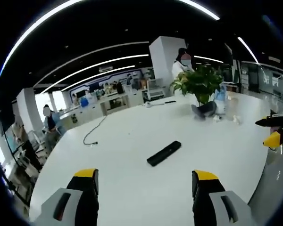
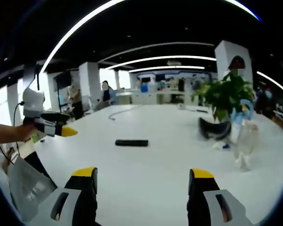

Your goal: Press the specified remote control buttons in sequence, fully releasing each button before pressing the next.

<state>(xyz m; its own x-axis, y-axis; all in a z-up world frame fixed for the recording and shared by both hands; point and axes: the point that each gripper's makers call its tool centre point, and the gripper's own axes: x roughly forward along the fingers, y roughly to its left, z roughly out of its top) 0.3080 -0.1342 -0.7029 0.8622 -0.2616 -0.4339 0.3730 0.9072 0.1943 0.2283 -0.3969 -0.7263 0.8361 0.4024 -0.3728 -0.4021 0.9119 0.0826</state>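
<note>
One black remote control (image 1: 164, 153) lies flat on the white worktop (image 1: 132, 136), well ahead of both of my grippers and touched by neither. In the right gripper view the same remote control (image 2: 131, 142) sits near the middle of the worktop (image 2: 151, 165).

Two grippers are in my hands. The left gripper (image 1: 145, 181) has its yellow-tipped jaws spread wide, released, with nothing between them. The right gripper (image 2: 142, 180) is likewise spread and released. Each also enters the other's view: the right gripper (image 1: 275, 132) at the right edge of the left gripper view, the left gripper (image 2: 56, 126) at the left of the right gripper view, held by a hand (image 2: 24, 132).

One potted plant (image 1: 200, 84) stands at the far side of the worktop, with a clear plastic bottle (image 2: 243, 141) near it and one dark cable (image 1: 92, 134) trailing across the surface.

The room is a large open office with dark ceiling, long curved light strips (image 1: 94, 66) and white pillars (image 1: 166, 59). Two people stand in the background, one behind the plant, one at far left.

The remote's buttons are too small to make out, and small pale scraps beside the plant are unclear.
</note>
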